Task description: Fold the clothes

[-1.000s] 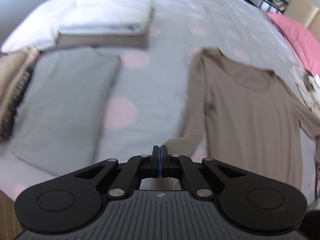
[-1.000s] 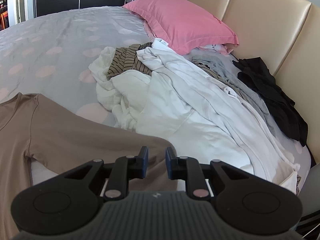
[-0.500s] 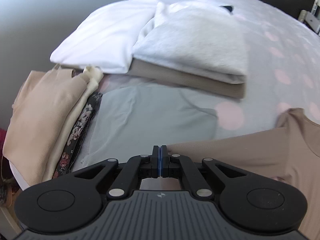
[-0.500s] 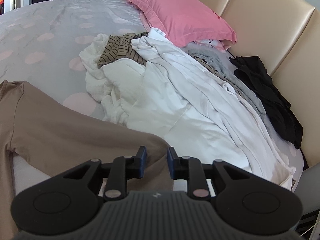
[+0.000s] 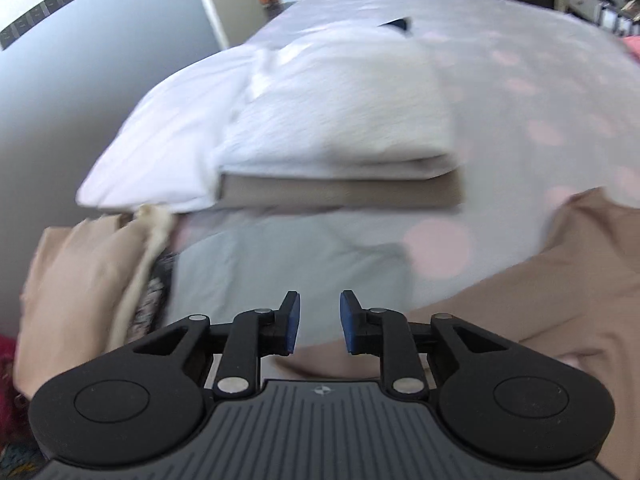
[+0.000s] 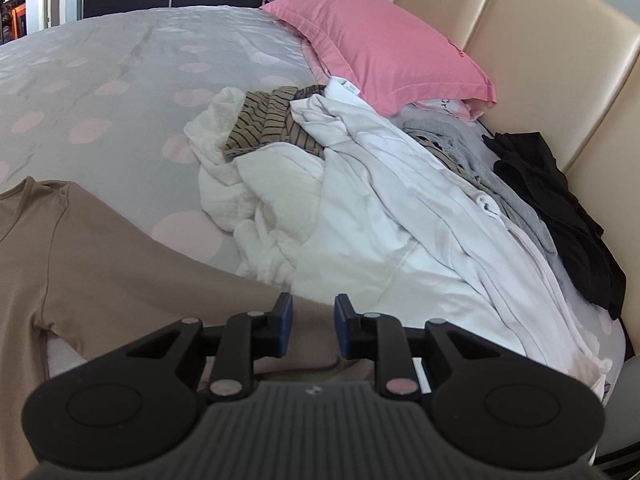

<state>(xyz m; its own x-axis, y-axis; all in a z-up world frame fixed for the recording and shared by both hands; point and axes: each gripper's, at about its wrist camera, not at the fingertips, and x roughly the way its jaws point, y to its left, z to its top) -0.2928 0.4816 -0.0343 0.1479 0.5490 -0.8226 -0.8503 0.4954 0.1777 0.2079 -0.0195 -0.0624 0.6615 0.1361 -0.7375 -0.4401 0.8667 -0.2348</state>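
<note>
From the left wrist camera, the left gripper (image 5: 319, 322) has its blue-padded jaws parted with a clear gap and holds nothing. It hangs over the bed with the pale grey, pink-dotted cover (image 5: 540, 92). Just beyond the fingertips lies a flat pale grey-green folded garment (image 5: 288, 264). To the right, the tan long-sleeved top (image 5: 568, 280) lies on the cover, its cloth reaching in under the gripper's right side. Farther back sits a stack of a folded white fleecy garment (image 5: 344, 112) on a folded tan garment (image 5: 340, 192), with a smooth white folded piece (image 5: 168, 140) beside it on the left. At the left edge is a folded beige ribbed garment (image 5: 80, 280), with a cream piece and a dark patterned one tucked against it. This view is blurred.

From the right wrist camera, the right gripper (image 6: 313, 326) is likewise parted and empty-handed, poised just above a sleeve of the same tan long-sleeved top (image 6: 100, 264), which spreads flat across the lower left of the bed. Beyond it lies an unfolded heap: rumpled white garments (image 6: 360, 216), a tan-and-black striped garment (image 6: 272, 120), a grey knit garment (image 6: 480, 160) and a black garment (image 6: 560, 200). A pink pillow (image 6: 380, 52) leans at the cream padded headboard (image 6: 552, 40).
</note>
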